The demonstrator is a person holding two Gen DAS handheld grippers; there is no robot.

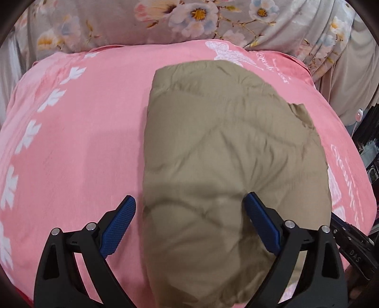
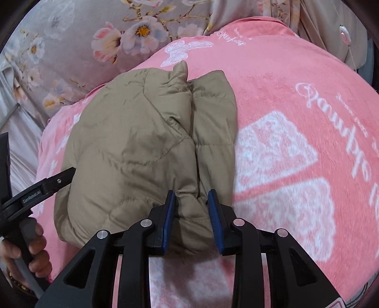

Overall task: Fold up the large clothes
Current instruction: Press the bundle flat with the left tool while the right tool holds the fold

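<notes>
Right claw pinching folded tan jacket, pink blanket

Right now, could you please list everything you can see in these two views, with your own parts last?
Tan quilted puffer jacket: one, tan, folded into a bundle on the blanket.
Pink fleece blanket with white prints: one, pink, under the jacket.
Grey floral fabric: one, grey with flowers, behind the blanket.
Left gripper: black, blue fingers wide apart over the jacket's near end.
Right gripper: black, blue fingers pinching a jacket fold.
</notes>
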